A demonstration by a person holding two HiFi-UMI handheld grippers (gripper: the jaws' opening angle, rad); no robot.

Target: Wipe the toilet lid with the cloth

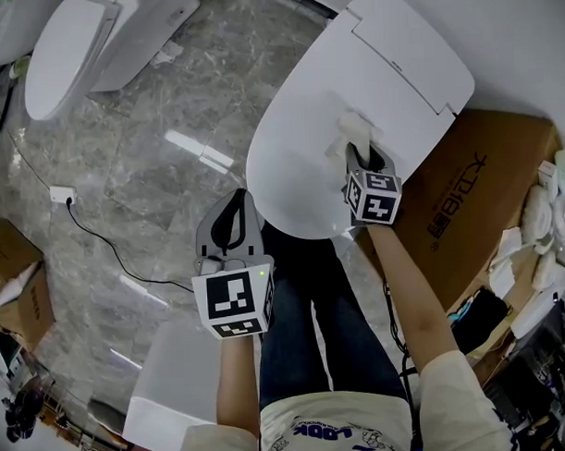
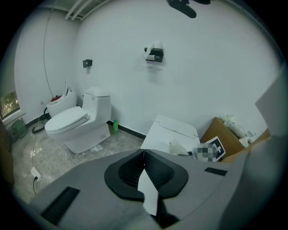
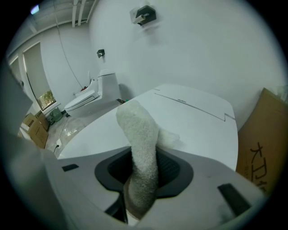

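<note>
**Mia:** What is way over on the left?

**Ben:** A second white toilet with its lid shut (image 1: 68,52). It stands on the shiny grey stone floor (image 1: 150,151). A small white plug box (image 1: 61,193) lies on that floor with a thin black cord (image 1: 117,249) coming off it.

**Mia:** And the left gripper (image 2: 144,152)?

**Ben:** It is up in the air over the floor, just beside the near edge of the big toilet. Its two tongs are pressed together at the tips, and nothing is between them.

**Mia:** What is in the middle?

**Ben:** The big, smooth white toilet lid (image 1: 298,127). It is down flat. The person's legs in dark blue trousers (image 1: 309,311) are right below its near edge.

**Mia:** Where is the cloth?

**Ben:** The fluffy cream-white cloth (image 1: 353,132) is on top of the lid, on its right half, a bit in front of the hinge part. The right gripper (image 1: 365,155) is pinching it. The cloth fills the gap between the tongs, pokes out past the tips and bends down onto the lid.

**Mia:** And on the right?

**Ben:** A big brown cardboard box with dark print (image 1: 485,185), just beside the toilet. More white bits are piled past it, but I can't tell what they are.
</note>
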